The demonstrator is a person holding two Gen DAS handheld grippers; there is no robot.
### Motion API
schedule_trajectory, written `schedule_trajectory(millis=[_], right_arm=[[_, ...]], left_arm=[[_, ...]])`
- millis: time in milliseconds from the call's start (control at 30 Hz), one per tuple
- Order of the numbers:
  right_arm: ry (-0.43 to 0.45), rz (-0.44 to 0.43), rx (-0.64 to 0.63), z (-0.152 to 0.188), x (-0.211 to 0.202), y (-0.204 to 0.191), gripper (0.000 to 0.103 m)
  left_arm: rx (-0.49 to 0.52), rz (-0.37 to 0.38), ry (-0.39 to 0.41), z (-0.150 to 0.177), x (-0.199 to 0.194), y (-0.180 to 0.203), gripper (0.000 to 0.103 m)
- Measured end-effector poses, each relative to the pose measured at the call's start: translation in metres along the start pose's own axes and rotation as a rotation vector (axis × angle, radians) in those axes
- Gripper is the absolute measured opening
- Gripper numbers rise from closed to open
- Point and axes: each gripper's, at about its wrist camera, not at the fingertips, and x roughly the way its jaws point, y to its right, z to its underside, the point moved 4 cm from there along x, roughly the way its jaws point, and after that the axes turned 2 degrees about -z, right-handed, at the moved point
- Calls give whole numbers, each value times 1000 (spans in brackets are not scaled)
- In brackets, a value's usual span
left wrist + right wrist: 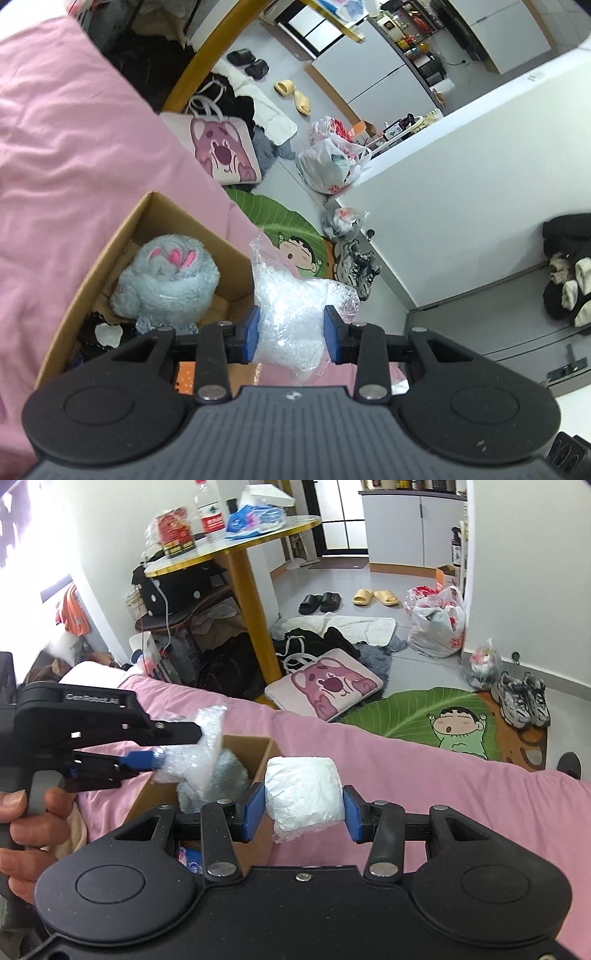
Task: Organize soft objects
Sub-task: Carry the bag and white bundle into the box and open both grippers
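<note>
STEP: boxing soft items | left gripper [291,332]: clamps bubble wrap [295,295] beside cardboard box [92,266] | right gripper [304,808]: clamps white bundle [304,790] | NEXT: likely lower both beside blue plush [166,277]

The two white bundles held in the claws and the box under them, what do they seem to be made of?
The left claw's bundle looks like clear bubble wrap: glossy, dimpled plastic. The right claw's bundle seems a crinkled white wad, perhaps paper or foam sheet, in thin clear film; I cannot tell which. The box looks like plain brown cardboard, matte, with bare cut edges.
</note>
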Motion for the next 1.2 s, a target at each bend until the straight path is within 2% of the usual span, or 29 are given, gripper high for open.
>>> schedule_trajectory(millis=[133,533,900,1033,1200], right_arm=[[-9,4,-25,-4,6,-16,44],[-49,-4,-71,-9,43,-52,44],[-86,-8,-92,-13,79,-71,45],[-100,12,-101,-13,86,-72,51],[-101,9,-59,-11,79,-66,51]], left_arm=[[-53,15,-31,-3,5,-15,35],[-130,34,62,-25,-18,-43,35],[-197,30,78,-35,-21,-78,35],[-197,11,83,-36,-20,-84,35],[-185,-36,72,-35,-14,-87,35]])
